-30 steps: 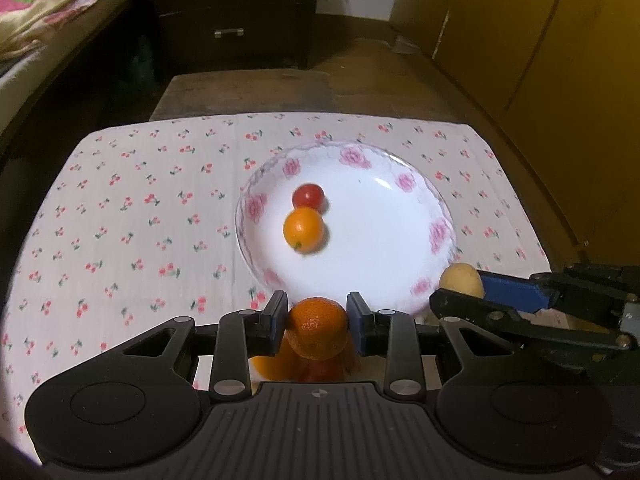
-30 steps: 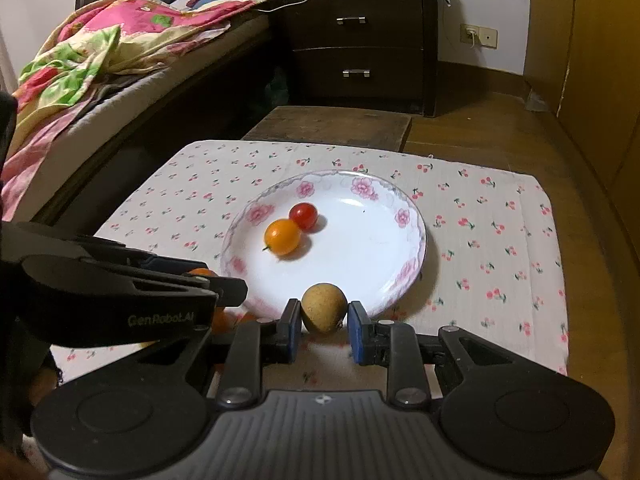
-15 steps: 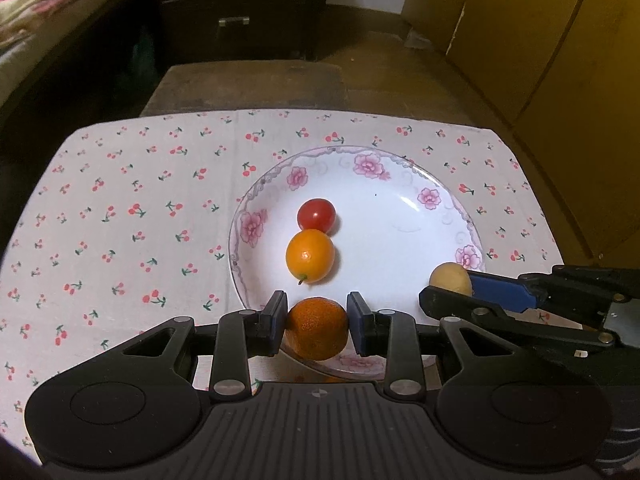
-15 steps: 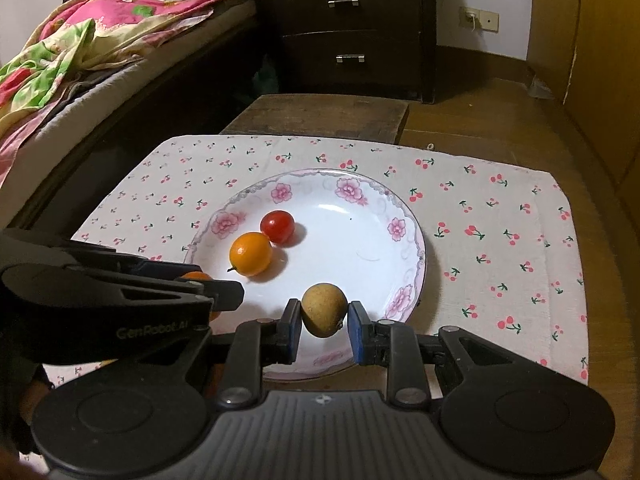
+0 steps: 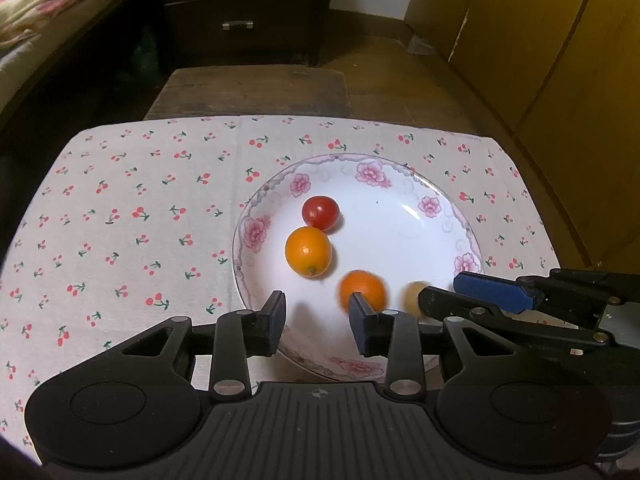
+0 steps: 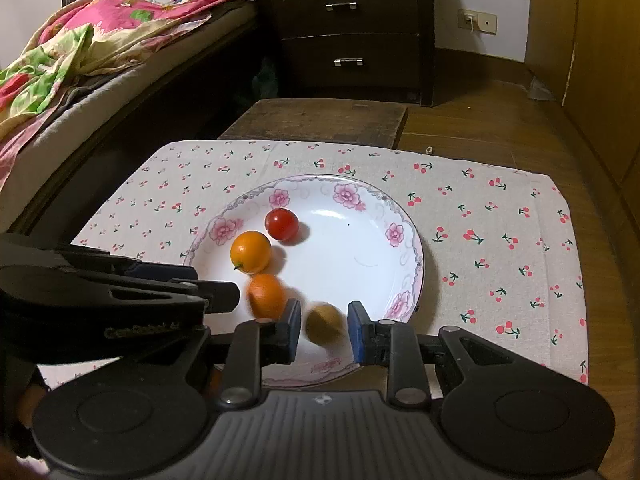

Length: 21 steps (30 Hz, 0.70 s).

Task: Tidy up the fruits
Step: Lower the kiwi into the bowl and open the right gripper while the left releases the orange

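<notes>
A white flowered plate (image 5: 436,208) (image 6: 400,236) lies on the cherry-print cloth. In it are a red tomato (image 5: 320,213) (image 6: 282,224) and a smooth orange fruit (image 5: 308,251) (image 6: 251,251). A blurred tangerine (image 5: 362,290) (image 6: 265,295) lies in the plate's near part, just ahead of my open left gripper (image 5: 316,322). A blurred brown-yellow fruit (image 6: 324,323) (image 5: 414,294) sits between the fingers of my open right gripper (image 6: 324,330), apart from both pads. The right gripper also shows at the left wrist view's right side, over the plate's near right rim.
The cherry-print cloth (image 5: 132,216) (image 6: 500,236) covers a low table. A dark wooden bench (image 5: 248,88) stands behind it, a dark drawer chest (image 6: 352,32) further back, a bed with a colourful blanket (image 6: 80,52) to the left, wooden cabinets (image 5: 540,48) to the right.
Both grippers have opened over the plate's near part. The tangerine has left the left gripper and the brown-yellow fruit has left the right gripper's grip; both are blurred with motion.
</notes>
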Motion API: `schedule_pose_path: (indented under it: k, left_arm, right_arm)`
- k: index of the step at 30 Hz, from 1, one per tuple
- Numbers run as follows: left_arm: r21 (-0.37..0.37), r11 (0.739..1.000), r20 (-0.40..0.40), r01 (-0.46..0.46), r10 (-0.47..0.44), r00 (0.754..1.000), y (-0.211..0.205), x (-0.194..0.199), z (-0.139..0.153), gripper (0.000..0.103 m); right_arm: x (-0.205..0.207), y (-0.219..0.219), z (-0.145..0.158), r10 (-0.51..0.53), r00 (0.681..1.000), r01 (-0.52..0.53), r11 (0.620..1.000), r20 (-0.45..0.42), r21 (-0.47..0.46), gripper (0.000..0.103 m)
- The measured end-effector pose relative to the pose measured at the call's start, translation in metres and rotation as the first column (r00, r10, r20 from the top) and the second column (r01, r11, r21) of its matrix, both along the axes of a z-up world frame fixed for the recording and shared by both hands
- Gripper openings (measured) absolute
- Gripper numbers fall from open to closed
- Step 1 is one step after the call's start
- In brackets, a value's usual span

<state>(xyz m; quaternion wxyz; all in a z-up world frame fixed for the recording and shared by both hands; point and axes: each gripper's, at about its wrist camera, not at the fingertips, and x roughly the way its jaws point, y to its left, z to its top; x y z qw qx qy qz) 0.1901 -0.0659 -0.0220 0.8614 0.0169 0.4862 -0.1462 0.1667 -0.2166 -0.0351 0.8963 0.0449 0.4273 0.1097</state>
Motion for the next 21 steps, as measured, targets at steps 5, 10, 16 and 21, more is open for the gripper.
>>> schedule_pose_path:
  k: [5, 10, 16, 21]
  left_arm:
    - [-0.013, 1.000, 0.009, -0.004, 0.005, 1.000, 0.002, -0.001, 0.005, 0.045]
    - [-0.025, 1.000, 0.027, -0.007, 0.008, 1.000, 0.006, -0.005, 0.013, 0.047]
    - [-0.033, 0.999, 0.035, -0.021, 0.023, 0.999, 0.015, -0.010, 0.019, 0.049]
    - [-0.033, 0.999, 0.041, -0.028, 0.030, 0.999, 0.024, -0.018, 0.024, 0.049]
  right_arm:
    - [-0.001, -0.001, 0.003, -0.006, 1.000, 0.006, 1.000, 0.009, 0.000, 0.028]
    - [-0.005, 0.000, 0.008, -0.005, 1.000, 0.005, 1.000, 0.024, -0.001, 0.028]
    - [-0.014, 0.005, 0.015, 0.010, 0.999, -0.010, 1.000, 0.036, -0.010, 0.028]
    - [-0.022, 0.008, 0.018, 0.011, 0.999, -0.011, 1.000, 0.036, -0.007, 0.028]
